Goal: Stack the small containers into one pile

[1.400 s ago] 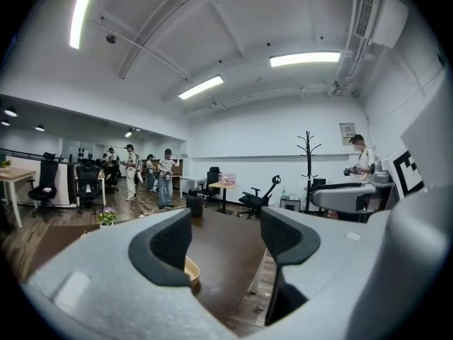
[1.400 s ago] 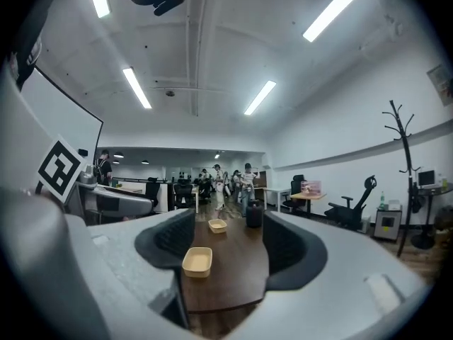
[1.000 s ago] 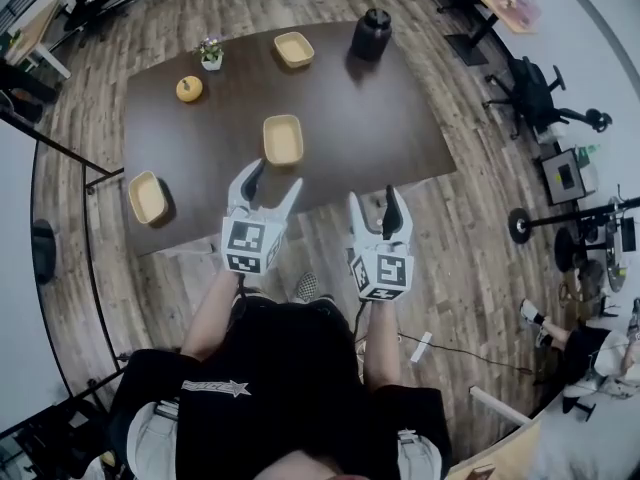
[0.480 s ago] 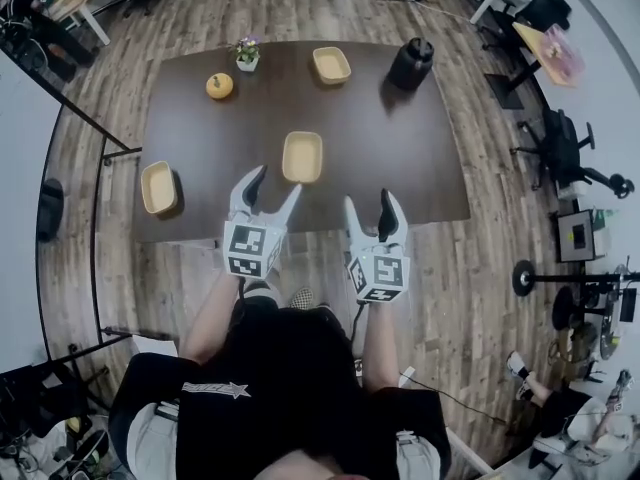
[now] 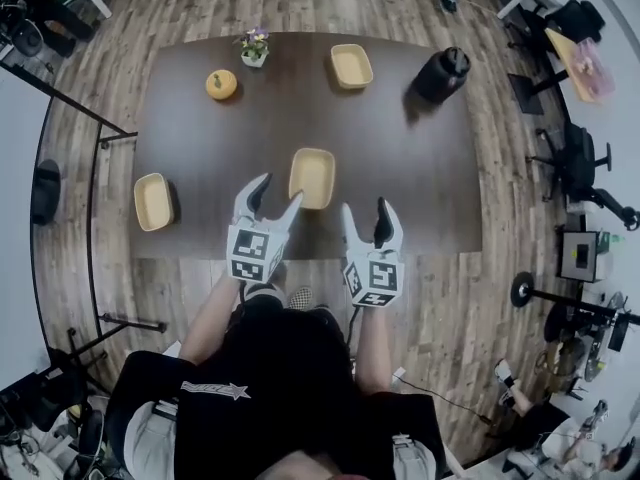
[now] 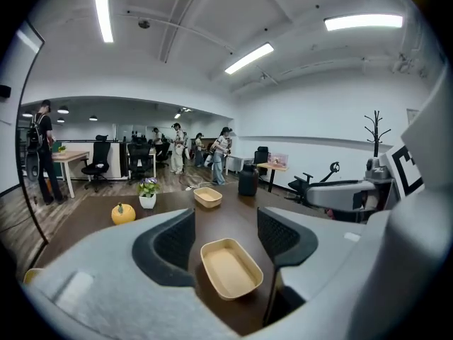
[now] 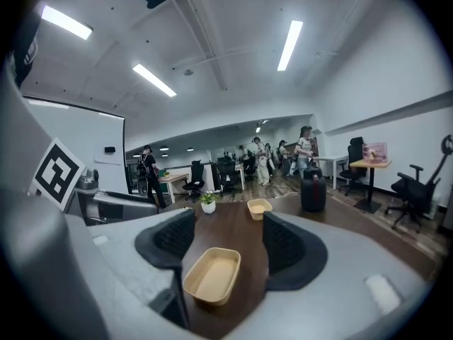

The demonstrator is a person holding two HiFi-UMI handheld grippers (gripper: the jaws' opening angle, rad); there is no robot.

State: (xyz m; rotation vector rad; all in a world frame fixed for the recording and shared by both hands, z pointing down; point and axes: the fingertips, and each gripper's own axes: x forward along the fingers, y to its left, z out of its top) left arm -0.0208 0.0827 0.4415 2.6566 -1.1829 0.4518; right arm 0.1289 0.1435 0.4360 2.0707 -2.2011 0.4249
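Observation:
Three shallow tan containers lie apart on the dark table (image 5: 220, 138): one in the middle (image 5: 312, 177), one at the left edge (image 5: 153, 201), one at the far side (image 5: 351, 65). My left gripper (image 5: 279, 190) hovers over the near edge, just short and left of the middle container (image 6: 231, 268). Its jaws are closing a little with nothing between them. My right gripper (image 5: 364, 209) stands open beside it, with the same container (image 7: 211, 275) ahead and slightly to its left. The far container (image 6: 207, 196) shows beyond.
An orange pumpkin (image 5: 221, 84) and a small potted plant (image 5: 254, 46) sit at the far left of the table. A black jug (image 5: 443, 74) stands at the far right. Office chairs, desks and people fill the room beyond.
Both grippers have moved forward, from over the floor to over the table's near edge, closer to the middle container. The left jaws look slightly narrower.

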